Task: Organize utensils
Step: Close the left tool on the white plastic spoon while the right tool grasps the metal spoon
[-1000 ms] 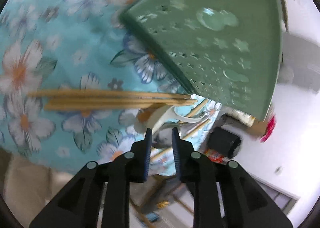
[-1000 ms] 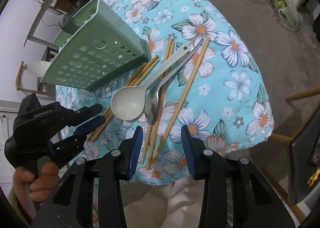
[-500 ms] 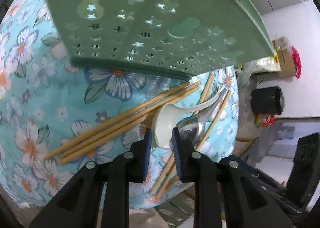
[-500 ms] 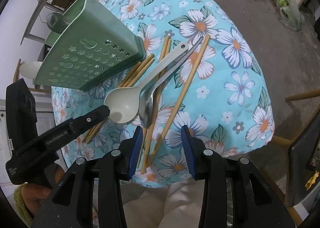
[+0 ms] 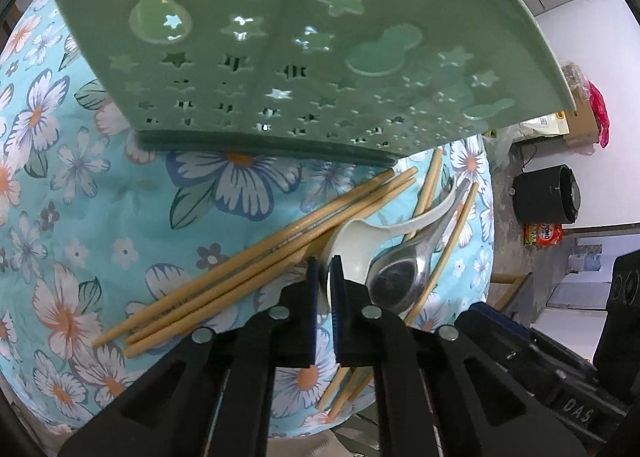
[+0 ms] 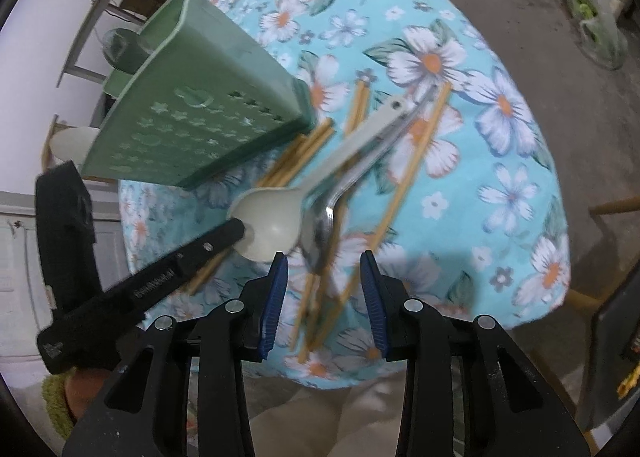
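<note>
A green perforated utensil holder [image 5: 304, 53] [image 6: 200, 129] stands on the floral tablecloth [image 5: 100, 197] [image 6: 500, 177]. In front of it lie several wooden chopsticks [image 5: 256, 261] [image 6: 416, 157], a white plastic spoon [image 5: 360, 237] [image 6: 276, 221] and a metal spoon [image 5: 404, 273] [image 6: 324, 229]. My left gripper [image 5: 325, 277] [image 6: 240, 233] is shut on the rim of the white spoon's bowl. My right gripper [image 6: 324, 289] is open and empty, just above the metal spoon's bowl.
The round table's edge drops off close in front of both grippers. A black pot [image 5: 546, 193] and a red packet [image 5: 544, 235] sit on the floor to the right. A wooden chair part [image 6: 612, 205] stands at the right.
My left gripper has moved in to the white spoon's bowl and closed on its rim. My right gripper has moved closer to the metal spoon and stays open.
</note>
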The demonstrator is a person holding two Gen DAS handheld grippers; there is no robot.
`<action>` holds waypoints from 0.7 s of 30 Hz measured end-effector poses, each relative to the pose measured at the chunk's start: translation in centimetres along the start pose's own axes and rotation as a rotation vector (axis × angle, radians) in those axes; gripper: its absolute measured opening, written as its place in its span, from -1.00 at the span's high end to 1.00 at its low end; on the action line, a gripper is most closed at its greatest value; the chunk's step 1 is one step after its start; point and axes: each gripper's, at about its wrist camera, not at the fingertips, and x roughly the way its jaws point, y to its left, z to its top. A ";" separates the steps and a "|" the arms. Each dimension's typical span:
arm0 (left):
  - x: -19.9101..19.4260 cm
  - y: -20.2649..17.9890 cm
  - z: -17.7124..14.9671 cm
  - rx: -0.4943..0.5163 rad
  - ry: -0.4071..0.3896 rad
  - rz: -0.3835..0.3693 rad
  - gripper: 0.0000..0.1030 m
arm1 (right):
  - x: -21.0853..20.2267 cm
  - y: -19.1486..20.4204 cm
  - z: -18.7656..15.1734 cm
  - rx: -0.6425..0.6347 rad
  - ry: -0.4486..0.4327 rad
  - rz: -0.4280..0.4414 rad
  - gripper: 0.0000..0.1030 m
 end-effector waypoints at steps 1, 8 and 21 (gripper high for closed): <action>0.0 0.1 0.0 0.001 -0.002 0.003 0.92 | 0.2 0.1 0.2 -0.002 0.000 0.014 0.36; -0.3 0.4 -0.2 0.007 -0.006 0.019 0.94 | 2.6 0.8 0.7 0.009 0.027 0.035 0.51; -0.4 0.6 -0.1 0.006 -0.008 0.030 0.94 | 4.6 1.5 1.0 0.010 0.046 0.047 0.72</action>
